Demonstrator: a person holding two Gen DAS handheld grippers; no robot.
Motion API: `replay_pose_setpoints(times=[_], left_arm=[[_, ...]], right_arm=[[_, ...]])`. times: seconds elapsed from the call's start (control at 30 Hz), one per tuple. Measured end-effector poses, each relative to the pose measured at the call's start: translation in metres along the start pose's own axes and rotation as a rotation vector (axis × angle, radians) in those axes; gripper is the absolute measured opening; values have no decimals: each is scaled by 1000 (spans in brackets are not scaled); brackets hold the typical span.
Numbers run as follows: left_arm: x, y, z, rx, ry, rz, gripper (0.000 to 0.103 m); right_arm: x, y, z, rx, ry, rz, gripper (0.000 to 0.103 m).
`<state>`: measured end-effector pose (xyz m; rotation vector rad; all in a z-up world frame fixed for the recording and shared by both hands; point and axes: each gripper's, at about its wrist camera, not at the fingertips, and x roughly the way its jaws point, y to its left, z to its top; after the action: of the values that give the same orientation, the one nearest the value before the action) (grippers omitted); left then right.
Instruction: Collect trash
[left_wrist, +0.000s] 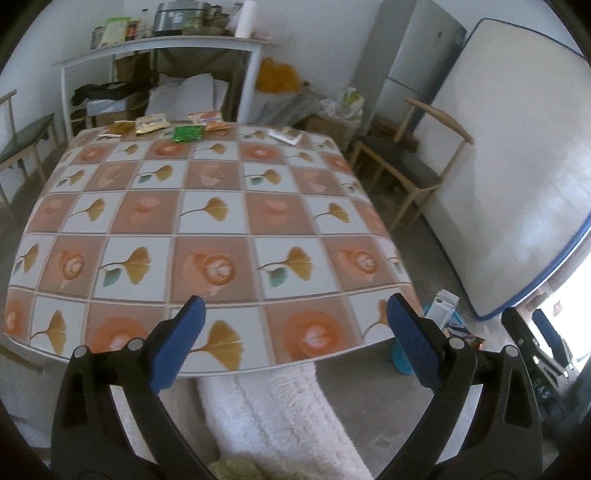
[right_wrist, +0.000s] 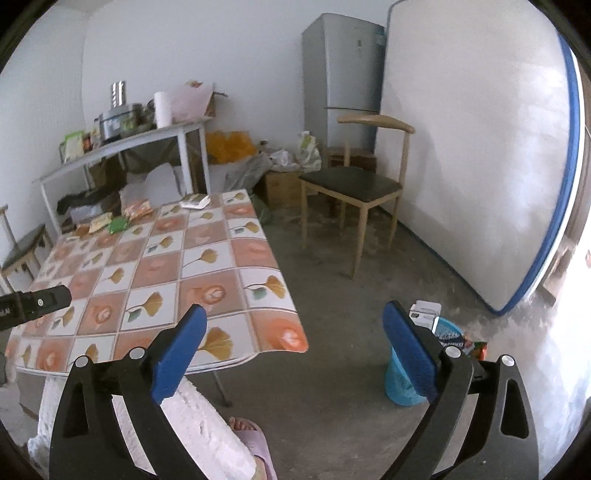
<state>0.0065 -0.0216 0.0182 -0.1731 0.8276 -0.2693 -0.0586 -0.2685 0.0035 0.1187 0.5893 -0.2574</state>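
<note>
Left wrist view: left gripper (left_wrist: 295, 328) spread wide, empty, above near table (left_wrist: 207, 221) edge; right gripper (right_wrist: 295, 332) likewise spread, empty. Wrappers (left_wrist: 188, 133) lie at far edge, blue bin (right_wrist: 402, 384) on floor beside table. Best reach across, pinch one wrapper flat.

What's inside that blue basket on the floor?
The blue basket holds a white box and some colorful wrappers sticking out the top. Whatever lies deeper is hidden by the basket's wall and the right gripper.
</note>
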Motion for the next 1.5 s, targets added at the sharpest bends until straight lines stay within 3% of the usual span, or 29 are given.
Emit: replay_pose_setpoints(times=[0.4, 0.63, 0.83, 0.97, 1.2, 1.37, 1.5], left_arm=[[-8, 6, -7, 82, -64, 135, 94], [-11, -2, -7, 117, -46, 83, 94], [-14, -6, -7, 45, -83, 51, 94], [-9, -12, -8, 18, -57, 38, 94], [2, -33, -27, 30, 33, 32, 94], [6, -53, -41, 145, 56, 70, 94], [12, -58, -46, 182, 88, 92, 94]], right_arm=[[18, 16, 12, 24, 39, 35, 93], [13, 11, 10, 35, 22, 38, 93], [-1, -5, 1, 42, -24, 6, 93], [-10, -15, -9, 38, -26, -28, 96], [-18, -22, -32, 0, 98, -113, 96], [-15, -35, -56, 56, 204, -132, 96], [-14, -44, -70, 80, 258, -152, 96]])
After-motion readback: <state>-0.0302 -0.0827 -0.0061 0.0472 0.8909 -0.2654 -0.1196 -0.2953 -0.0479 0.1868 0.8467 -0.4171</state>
